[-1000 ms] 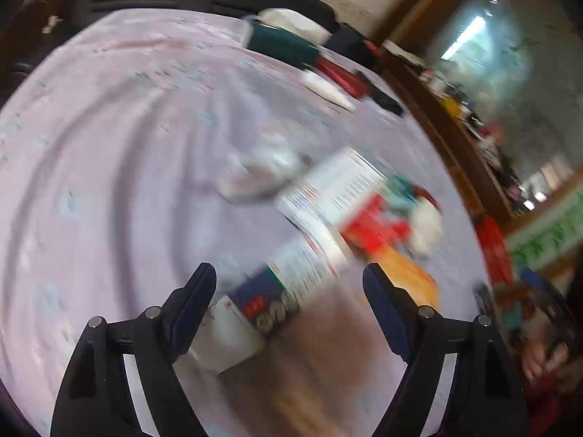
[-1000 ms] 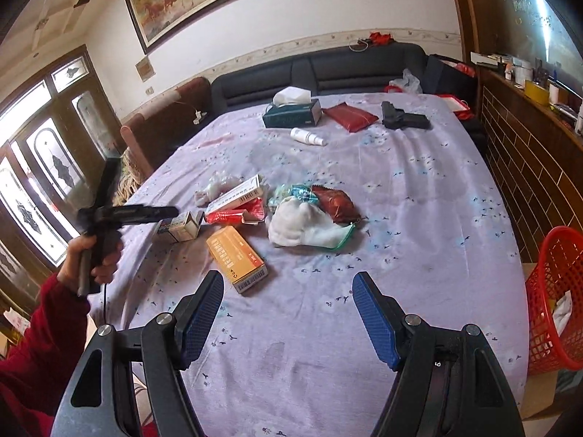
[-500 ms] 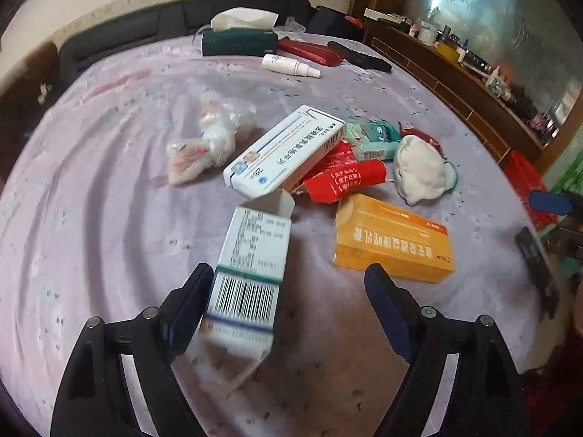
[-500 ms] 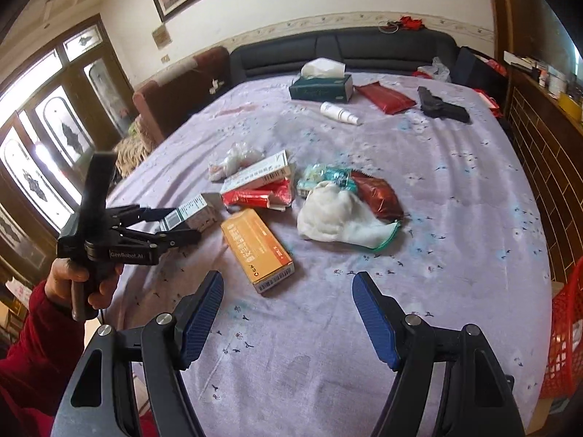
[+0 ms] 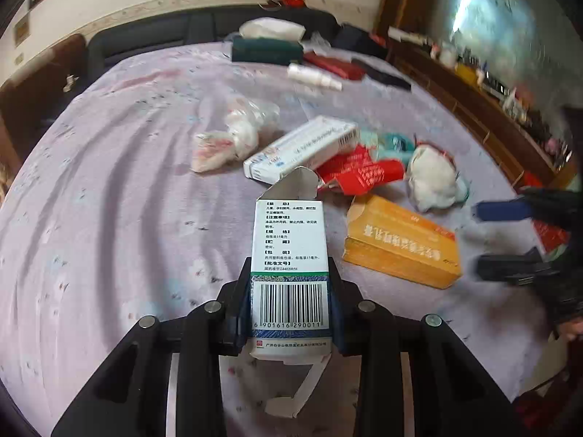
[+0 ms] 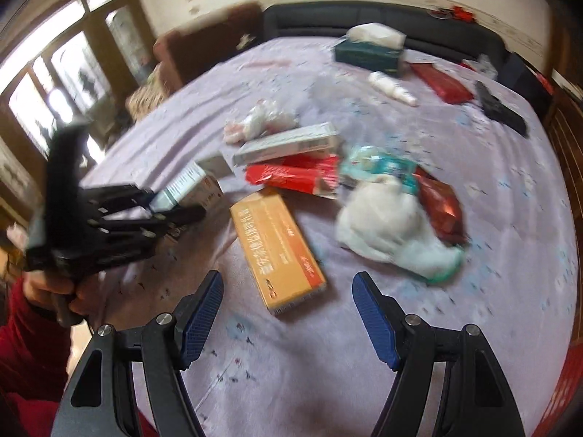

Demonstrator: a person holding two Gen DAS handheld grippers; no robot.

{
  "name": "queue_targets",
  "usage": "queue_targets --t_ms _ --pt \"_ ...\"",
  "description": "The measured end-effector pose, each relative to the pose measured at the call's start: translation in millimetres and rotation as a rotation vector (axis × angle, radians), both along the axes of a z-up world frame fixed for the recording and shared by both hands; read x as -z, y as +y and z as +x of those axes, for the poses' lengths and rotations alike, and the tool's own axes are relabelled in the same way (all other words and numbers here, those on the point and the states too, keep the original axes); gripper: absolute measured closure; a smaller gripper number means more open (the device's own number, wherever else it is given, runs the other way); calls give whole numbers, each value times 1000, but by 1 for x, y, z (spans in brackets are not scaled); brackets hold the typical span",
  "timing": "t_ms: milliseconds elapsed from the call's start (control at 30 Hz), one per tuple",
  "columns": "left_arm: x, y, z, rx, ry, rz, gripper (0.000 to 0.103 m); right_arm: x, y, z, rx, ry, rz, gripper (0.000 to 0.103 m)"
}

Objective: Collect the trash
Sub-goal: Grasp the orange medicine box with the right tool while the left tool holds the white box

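Observation:
Trash lies on a bed with a lilac sheet (image 5: 109, 218). A small white medicine box (image 5: 289, 247) with a barcode and an open flap sits between the jaws of my left gripper (image 5: 290, 291), which are closing with the pads against its sides. The right wrist view shows the same box (image 6: 189, 182) in the left gripper (image 6: 175, 204). My right gripper (image 6: 287, 280) is open, hanging just over an orange box (image 6: 278, 251) with nothing between its fingers. Behind lie a long white box (image 5: 302, 145), a red wrapper (image 5: 360, 174), a white wad (image 5: 431, 178) and a crumpled plastic bag (image 5: 233, 134).
At the bed's far end are a dark green tissue box (image 5: 267, 49), a white bottle (image 5: 313, 76), a red pouch (image 5: 335, 65) and a black object (image 5: 382, 74). A dark sofa (image 5: 145, 40) runs behind the bed. A wooden counter (image 5: 473, 102) lines the right side.
The left gripper's jaws have gone from wide apart to closed against the barcode box. The right gripper has dropped and swung toward the orange box.

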State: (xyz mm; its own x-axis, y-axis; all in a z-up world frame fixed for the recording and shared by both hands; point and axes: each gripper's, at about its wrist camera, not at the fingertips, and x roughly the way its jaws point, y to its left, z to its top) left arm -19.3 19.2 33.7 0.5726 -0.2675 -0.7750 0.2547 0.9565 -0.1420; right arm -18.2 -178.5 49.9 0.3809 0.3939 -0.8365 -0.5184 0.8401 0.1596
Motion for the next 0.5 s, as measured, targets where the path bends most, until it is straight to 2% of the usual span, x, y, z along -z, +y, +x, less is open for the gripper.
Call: queue_targets --t_ms 233,267,300,333,500 --pt "-18 10 -23 -50 -72 -65 70 22 25 19 -68 19 -66 27" --pt "-19 9 -25 -54 -81 -60 70 24 28 20 -65 16 -82 30" --pt "-21 8 -27 -61 -96 -49 70 27 31 18 -70 23 -92 40" --pt "-22 7 -28 -66 -104 -43 70 29 33 17 -71 26 -100 46" --pt "-23 3 -33 -89 -119 -45 70 24 28 -5 0 -2 -114 49"
